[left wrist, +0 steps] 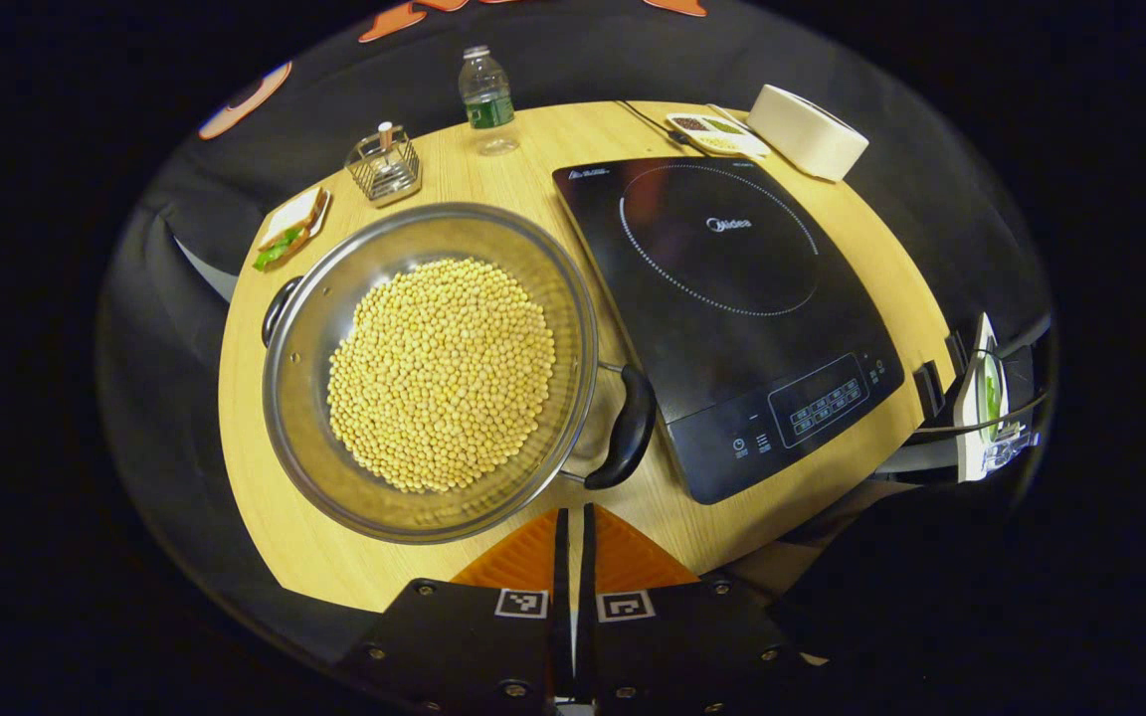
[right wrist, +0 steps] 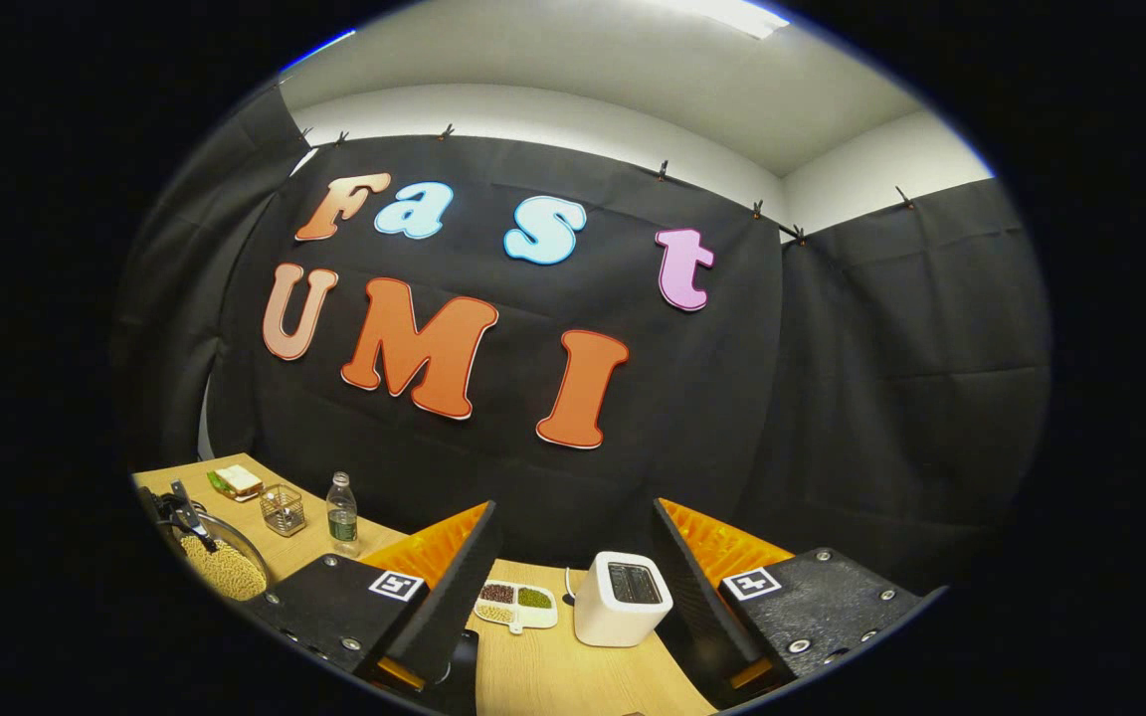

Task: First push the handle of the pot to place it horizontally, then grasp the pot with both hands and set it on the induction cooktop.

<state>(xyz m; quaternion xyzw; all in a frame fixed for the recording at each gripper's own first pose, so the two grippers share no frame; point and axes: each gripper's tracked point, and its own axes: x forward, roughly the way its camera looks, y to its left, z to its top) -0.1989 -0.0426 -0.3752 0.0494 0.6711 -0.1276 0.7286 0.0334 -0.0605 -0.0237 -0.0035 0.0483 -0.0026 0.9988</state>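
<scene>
On the wooden table (left wrist: 265, 537), seen through my left gripper view, the pot (left wrist: 431, 370) sits just left of the induction cooktop (left wrist: 727, 318), not on it. It is a wide steel pot heaped with pale yellow beans (left wrist: 442, 376). One black handle (left wrist: 628, 428) sticks out on the side toward the cooktop, close to the cooktop's front corner; the other handle (left wrist: 278, 308) shows at the far left rim. My left gripper (left wrist: 573, 537) hovers above the table's near edge, just short of the pot's rim, its fingers drawn together with only a thin slit between them and nothing held.

Farther back on the table I see a wire holder (left wrist: 384, 167), a water bottle (left wrist: 486, 99), a sandwich on a plate (left wrist: 291, 229), a divided dish of beans (left wrist: 717, 134) and a white toaster (left wrist: 807, 131).

From my right gripper view, the right gripper (right wrist: 573, 557) is raised and faces the booth wall, its fingers spread wide and empty. Between them lie the toaster (right wrist: 623, 599) and the divided dish (right wrist: 516, 603). The pot (right wrist: 220, 562) appears at the far left edge, with something dark just above it that I cannot make out.
</scene>
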